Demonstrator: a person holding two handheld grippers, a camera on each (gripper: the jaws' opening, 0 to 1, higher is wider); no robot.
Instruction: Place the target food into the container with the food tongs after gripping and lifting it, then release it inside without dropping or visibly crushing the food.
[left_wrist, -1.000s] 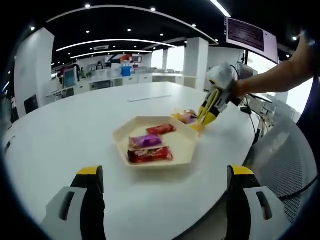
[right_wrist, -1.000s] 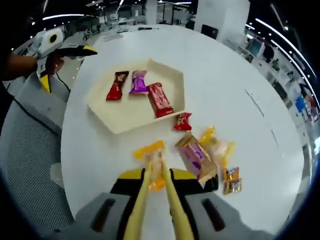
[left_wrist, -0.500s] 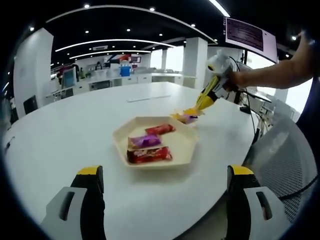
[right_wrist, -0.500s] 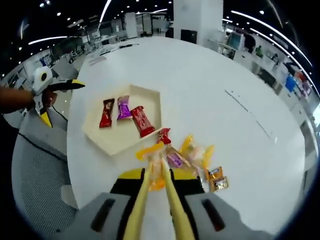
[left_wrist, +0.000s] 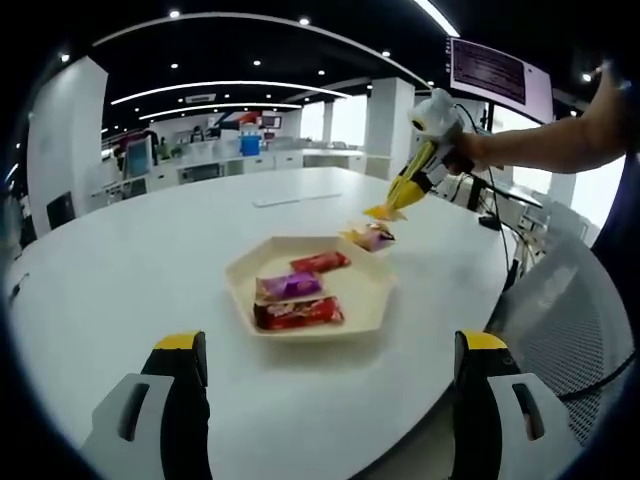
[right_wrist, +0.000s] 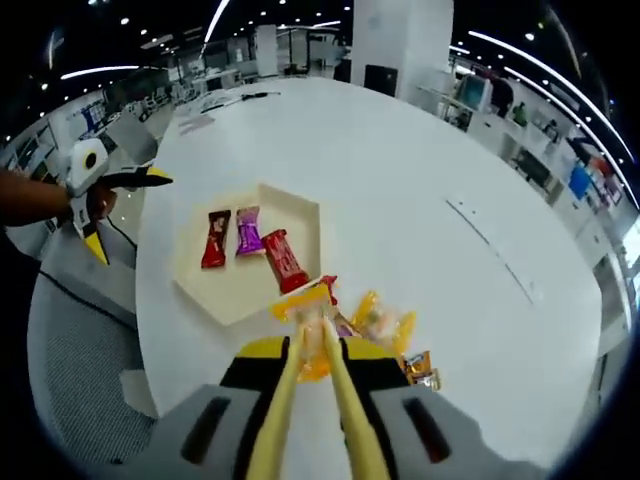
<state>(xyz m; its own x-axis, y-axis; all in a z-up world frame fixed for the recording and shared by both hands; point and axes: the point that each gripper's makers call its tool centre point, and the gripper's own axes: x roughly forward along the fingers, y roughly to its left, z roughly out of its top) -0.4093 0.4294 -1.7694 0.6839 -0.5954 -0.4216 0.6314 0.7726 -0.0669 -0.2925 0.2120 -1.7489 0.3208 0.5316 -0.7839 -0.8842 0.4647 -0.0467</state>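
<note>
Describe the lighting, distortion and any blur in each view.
Left gripper view: fisheye bends the ceiling light strips into arcs; even indoor light, windows at right blown out; the tray is sharp. Right gripper view: the white table bulges strongly and glares bright; the yellow tongs and the orange packet they hold look soft up close.

Cream hexagonal tray (right_wrist: 205, 290) on a white table (right_wrist: 420, 150). In the tray: a dark red wrapper (right_wrist: 213, 240), a purple wrapper (right_wrist: 247, 231) and a red wrapper (right_wrist: 282, 260). Yellow tongs (right_wrist: 318, 400) grip an orange-yellow packet (right_wrist: 305, 304). Loose pile beside the tray: red, purple, yellow and orange wrappers (right_wrist: 385, 330). Left gripper (left_wrist: 325, 410): grey jaws with yellow tips. Right gripper (left_wrist: 437, 135): white with black.
</note>
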